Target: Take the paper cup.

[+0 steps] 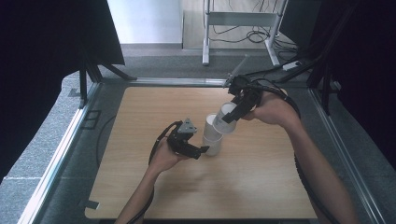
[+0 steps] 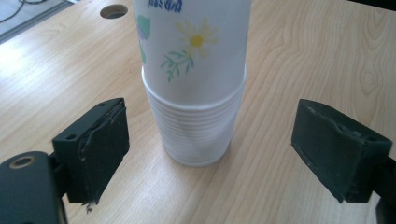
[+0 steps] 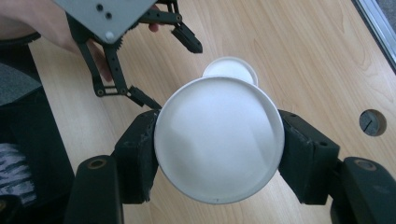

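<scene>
On the left, left tool (image 1: 202,150) open wide, one jaw on each side of the stack of cups (image 1: 212,139), not touching it. Best to close it softly on the low part of the stack, just enough to stop a wobble, never so hard that the paper bends. In the middle, stack standing on the table (image 1: 261,186), close to the far half. On the right, right tool (image 1: 232,117) squeezing one white cup (image 1: 226,112) between its two jaws, up in the air and tipped, just above and beside the top of the stack. Looks free of the stack, though hard to be sure from above. Best to lift this cup slowly and straight away from the stack, so no second cup comes along. Good to watch for a cup stuck inside. Gentle grip here too, or the thin side will dent. Then off to a bare spot on the table, well away from the stack.
</scene>
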Available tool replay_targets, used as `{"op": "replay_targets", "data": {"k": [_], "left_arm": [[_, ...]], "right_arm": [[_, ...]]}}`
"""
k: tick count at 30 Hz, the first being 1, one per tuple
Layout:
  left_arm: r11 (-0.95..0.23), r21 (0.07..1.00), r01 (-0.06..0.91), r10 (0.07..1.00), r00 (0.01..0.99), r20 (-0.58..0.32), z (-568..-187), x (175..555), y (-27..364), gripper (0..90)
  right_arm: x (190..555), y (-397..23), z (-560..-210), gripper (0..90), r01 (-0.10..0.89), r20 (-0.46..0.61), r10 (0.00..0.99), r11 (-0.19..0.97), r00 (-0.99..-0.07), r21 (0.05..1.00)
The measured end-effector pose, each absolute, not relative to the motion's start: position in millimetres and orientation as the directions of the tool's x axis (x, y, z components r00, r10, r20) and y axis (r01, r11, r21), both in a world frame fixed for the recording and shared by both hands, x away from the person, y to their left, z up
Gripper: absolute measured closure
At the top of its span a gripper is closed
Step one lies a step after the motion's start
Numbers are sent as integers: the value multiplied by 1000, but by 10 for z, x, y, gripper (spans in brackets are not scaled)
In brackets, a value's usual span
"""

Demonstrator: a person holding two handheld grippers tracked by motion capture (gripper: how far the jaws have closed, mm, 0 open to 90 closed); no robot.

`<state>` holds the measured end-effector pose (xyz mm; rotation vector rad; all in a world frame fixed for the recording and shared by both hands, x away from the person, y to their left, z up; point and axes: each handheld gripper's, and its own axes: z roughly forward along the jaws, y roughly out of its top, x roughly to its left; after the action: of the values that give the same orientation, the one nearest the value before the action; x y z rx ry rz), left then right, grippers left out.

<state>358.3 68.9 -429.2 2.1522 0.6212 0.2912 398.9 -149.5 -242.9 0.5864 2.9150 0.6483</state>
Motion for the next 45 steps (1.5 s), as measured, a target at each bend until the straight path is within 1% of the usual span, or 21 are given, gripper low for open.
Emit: {"op": "replay_targets", "data": {"k": [6, 20, 35, 45], "left_arm": [[-519, 790, 328, 515, 857, -18, -4284, 3515, 745, 66], [-515, 791, 332, 501, 865, -36, -4340, 3357, 800, 24], [-539, 782, 313, 483, 875, -17, -4427, 3173, 845, 21], [-557, 777, 293, 470, 882, 4, -4451, 3072, 823, 21]], "right_arm": [[3916, -1611, -2467, 351, 348, -5, 391, 825, -920, 444], [3757, -1858, -2605, 350, 348, 8, 394, 802, -919, 486], [3584, -2032, -2840, 352, 344, 26, 391, 776, -920, 529], [3519, -2099, -3074, 352, 334, 31, 382, 761, -924, 556]]}}
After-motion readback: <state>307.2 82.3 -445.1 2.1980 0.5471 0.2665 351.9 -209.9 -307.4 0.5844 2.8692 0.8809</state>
